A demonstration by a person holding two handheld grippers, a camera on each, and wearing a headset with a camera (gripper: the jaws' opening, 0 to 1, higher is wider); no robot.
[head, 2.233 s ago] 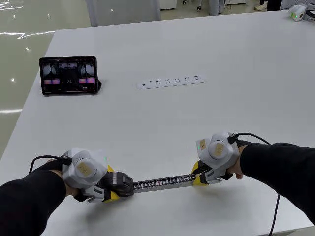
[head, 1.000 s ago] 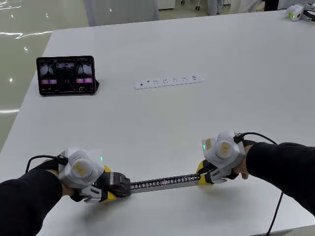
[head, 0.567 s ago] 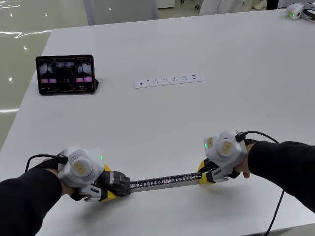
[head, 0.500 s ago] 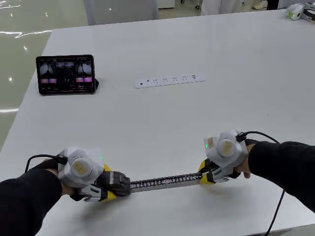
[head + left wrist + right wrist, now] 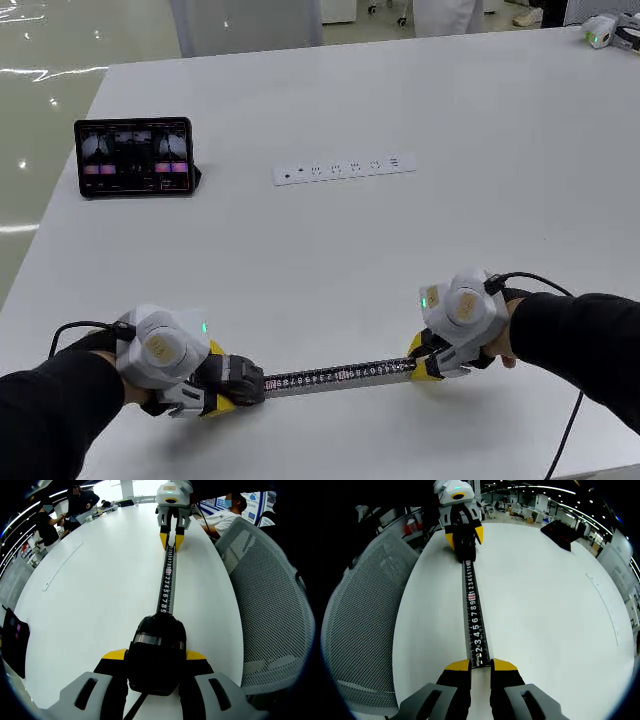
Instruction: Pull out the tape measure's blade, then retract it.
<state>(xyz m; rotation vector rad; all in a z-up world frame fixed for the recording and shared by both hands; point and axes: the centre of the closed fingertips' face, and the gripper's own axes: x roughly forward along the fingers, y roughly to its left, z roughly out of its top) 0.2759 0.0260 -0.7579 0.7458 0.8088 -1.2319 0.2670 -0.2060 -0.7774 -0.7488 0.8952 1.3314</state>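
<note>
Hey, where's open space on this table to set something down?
The widest bare stretch of the table lies between the power strip and the blade. The right side past the strip is largely free too. It is crowded along the near edge, where left gripper, tape measure case, blade and right gripper line up; the tablet takes the far left.

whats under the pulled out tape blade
Bare white table sits under the blade, which spans from the case in the left gripper to the right gripper. The strip directly beneath is covered by the blade, so I cannot tell whether it touches the table.
</note>
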